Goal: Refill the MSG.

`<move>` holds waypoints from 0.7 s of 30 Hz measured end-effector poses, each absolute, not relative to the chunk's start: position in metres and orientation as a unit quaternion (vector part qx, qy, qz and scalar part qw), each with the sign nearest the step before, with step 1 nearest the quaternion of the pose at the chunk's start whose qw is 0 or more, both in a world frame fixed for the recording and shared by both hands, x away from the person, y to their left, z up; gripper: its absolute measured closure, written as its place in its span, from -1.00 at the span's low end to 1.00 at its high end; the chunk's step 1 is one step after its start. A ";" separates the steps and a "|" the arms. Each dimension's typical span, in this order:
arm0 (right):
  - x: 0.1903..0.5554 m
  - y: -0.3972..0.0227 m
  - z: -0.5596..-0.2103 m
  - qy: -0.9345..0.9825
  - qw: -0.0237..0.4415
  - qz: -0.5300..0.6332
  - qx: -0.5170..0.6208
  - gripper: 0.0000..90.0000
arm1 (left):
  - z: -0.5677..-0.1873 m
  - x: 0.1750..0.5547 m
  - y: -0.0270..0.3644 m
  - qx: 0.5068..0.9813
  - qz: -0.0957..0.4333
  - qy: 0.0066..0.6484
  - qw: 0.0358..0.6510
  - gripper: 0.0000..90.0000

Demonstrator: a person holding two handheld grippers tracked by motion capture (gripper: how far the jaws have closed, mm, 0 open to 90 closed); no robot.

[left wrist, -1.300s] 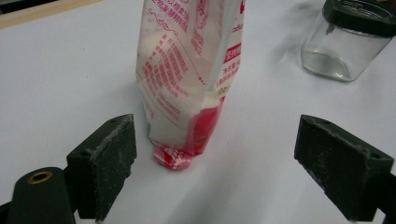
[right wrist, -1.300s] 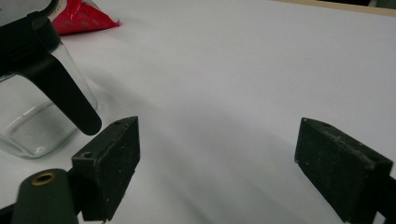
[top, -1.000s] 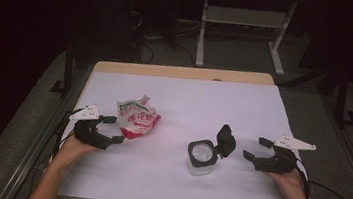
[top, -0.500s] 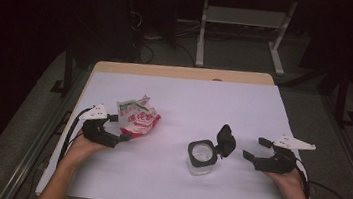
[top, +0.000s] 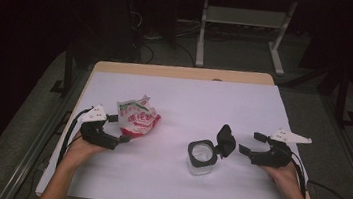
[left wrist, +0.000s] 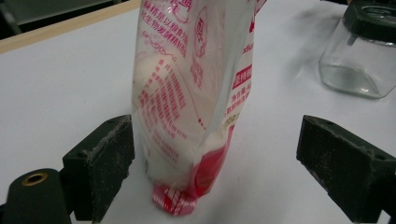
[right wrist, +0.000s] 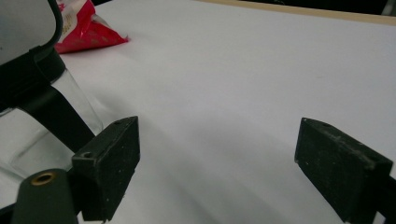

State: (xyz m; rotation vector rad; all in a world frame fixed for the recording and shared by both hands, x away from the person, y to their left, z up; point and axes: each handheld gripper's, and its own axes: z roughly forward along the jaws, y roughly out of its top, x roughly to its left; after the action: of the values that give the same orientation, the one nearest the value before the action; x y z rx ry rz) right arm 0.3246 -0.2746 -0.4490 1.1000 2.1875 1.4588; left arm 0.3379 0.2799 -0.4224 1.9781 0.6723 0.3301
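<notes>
Dark floor and metal frames surround one white-covered bench (top: 185, 95). On it lie two things: one crumpled red-and-white snack bag (top: 137, 117) toward the left, and one clear square jar (top: 202, 158) right of centre, its black flip lid (top: 225, 140) already swung open. Pouring looks not yet begun, as the jar seems empty. One left gripper (top: 122, 128) brackets the bag's lower end (left wrist: 187, 140), jaws spread, one pad just beside the film, not clamped. One right gripper (top: 250, 143) waits released just right of the jar (right wrist: 32, 116), grasping nothing
</notes>
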 end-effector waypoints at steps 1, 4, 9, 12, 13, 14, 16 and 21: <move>0.325 -0.274 -0.449 0.761 0.145 0.505 0.380 -0.70 | -0.424 0.338 0.280 0.812 0.136 0.284 0.491 -0.76; 0.325 -0.274 -0.449 0.762 0.148 0.505 0.378 -0.70 | -0.427 0.340 0.278 0.808 0.138 0.287 0.496 -0.76; 0.325 -0.277 -0.447 0.756 0.150 0.509 0.383 -0.70 | -0.429 0.342 0.266 0.795 0.144 0.295 0.510 -0.75; 0.324 -0.278 -0.447 0.758 0.150 0.508 0.381 -0.70 | -0.433 0.341 0.261 0.798 0.152 0.302 0.499 -0.75; 0.324 -0.277 -0.447 0.758 0.151 0.508 0.380 -0.70 | -0.434 0.340 0.259 0.799 0.148 0.303 0.498 -0.75; 0.324 -0.277 -0.447 0.758 0.151 0.508 0.380 -0.70 | -0.434 0.339 0.258 0.801 0.151 0.303 0.494 -0.75; 0.324 -0.277 -0.447 0.757 0.151 0.510 0.380 -0.70 | -0.433 0.337 0.256 0.803 0.155 0.301 0.490 -0.75; 0.325 -0.275 -0.448 0.761 0.148 0.506 0.378 -0.70 | -0.439 0.340 0.254 0.796 0.157 0.315 0.492 -0.75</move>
State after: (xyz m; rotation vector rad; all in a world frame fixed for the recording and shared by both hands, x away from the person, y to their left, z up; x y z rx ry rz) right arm 0.3248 -0.2750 -0.4480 1.0868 2.1890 1.4537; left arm 0.3400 0.2540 -0.4388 1.9333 0.7644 0.3813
